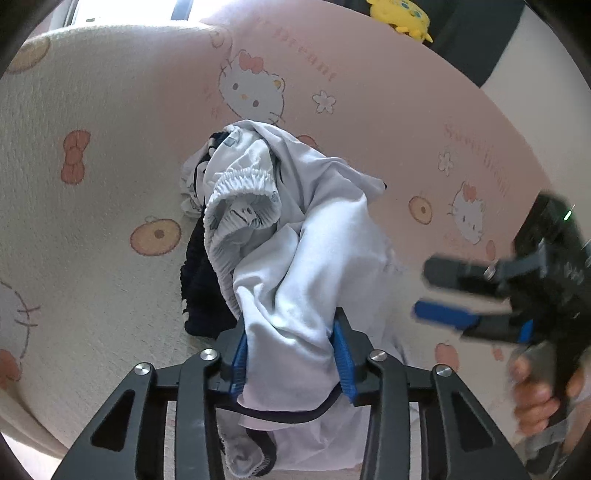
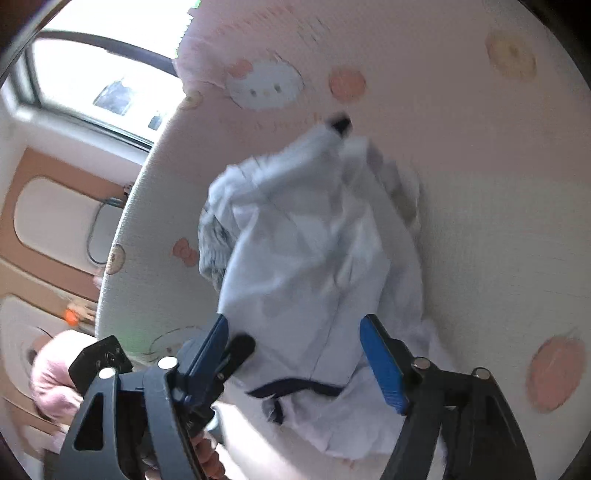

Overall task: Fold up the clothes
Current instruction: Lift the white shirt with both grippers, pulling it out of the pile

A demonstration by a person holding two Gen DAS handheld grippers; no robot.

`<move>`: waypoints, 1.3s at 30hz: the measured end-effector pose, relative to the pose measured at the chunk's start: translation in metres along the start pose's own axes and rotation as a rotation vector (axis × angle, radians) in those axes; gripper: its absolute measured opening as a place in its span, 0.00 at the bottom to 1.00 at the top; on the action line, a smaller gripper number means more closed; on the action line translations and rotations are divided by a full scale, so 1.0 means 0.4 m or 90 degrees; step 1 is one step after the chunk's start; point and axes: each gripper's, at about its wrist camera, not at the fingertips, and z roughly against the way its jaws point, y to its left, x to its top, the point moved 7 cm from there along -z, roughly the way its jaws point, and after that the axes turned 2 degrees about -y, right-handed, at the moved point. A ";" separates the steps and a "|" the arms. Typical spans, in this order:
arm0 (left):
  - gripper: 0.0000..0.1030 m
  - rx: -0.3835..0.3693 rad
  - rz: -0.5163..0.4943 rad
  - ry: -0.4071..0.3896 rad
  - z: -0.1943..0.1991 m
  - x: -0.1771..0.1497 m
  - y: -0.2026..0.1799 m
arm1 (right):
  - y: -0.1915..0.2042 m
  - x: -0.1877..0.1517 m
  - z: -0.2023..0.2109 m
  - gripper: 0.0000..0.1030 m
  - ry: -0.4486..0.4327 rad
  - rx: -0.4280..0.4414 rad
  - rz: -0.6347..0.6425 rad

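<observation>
Left claw point(image 1: 290, 363) grips white shirt point(image 1: 314, 258); right claw point(image 2: 295, 360) gapes | we see shirt running ahead of both; left nearer.

The heap of clothes point(image 1: 288, 229) occupies the middle of the bed cover point(image 1: 110, 166). Bare cover surrounds it. The right gripper point(image 1: 443, 291) stands just beside its edge.

A big bed point(image 1: 110, 155) has a pink and cream sheet with cats, bows and flowers. Bright light comes in at a window point(image 2: 96, 85). A yellow toy point(image 1: 402, 16) lies far back.
</observation>
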 end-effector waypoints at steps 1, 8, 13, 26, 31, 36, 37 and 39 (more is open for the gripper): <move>0.34 -0.002 0.001 0.001 0.002 -0.003 0.001 | -0.007 -0.007 -0.012 0.72 0.008 0.006 -0.011; 0.34 0.003 0.000 0.001 0.025 0.002 -0.023 | -0.004 -0.025 -0.096 0.72 0.037 -0.009 0.006; 0.34 0.007 0.005 0.000 -0.010 0.025 -0.029 | 0.003 -0.023 -0.131 0.72 0.035 -0.009 0.001; 0.22 -0.061 0.034 -0.022 0.005 0.054 -0.084 | 0.107 0.000 -0.053 0.16 -0.018 -0.030 0.115; 0.21 -0.106 0.018 -0.025 0.018 0.074 -0.157 | 0.106 0.022 -0.007 0.16 -0.051 -0.038 0.117; 0.21 -0.129 -0.013 -0.019 0.015 0.059 -0.237 | 0.077 0.021 0.048 0.16 -0.071 -0.054 0.108; 0.21 -0.136 -0.016 -0.016 0.013 0.055 -0.252 | 0.064 0.017 0.066 0.16 -0.073 -0.056 0.105; 0.21 -0.145 -0.021 -0.008 0.006 0.044 -0.278 | 0.045 0.012 0.109 0.16 -0.080 -0.063 0.101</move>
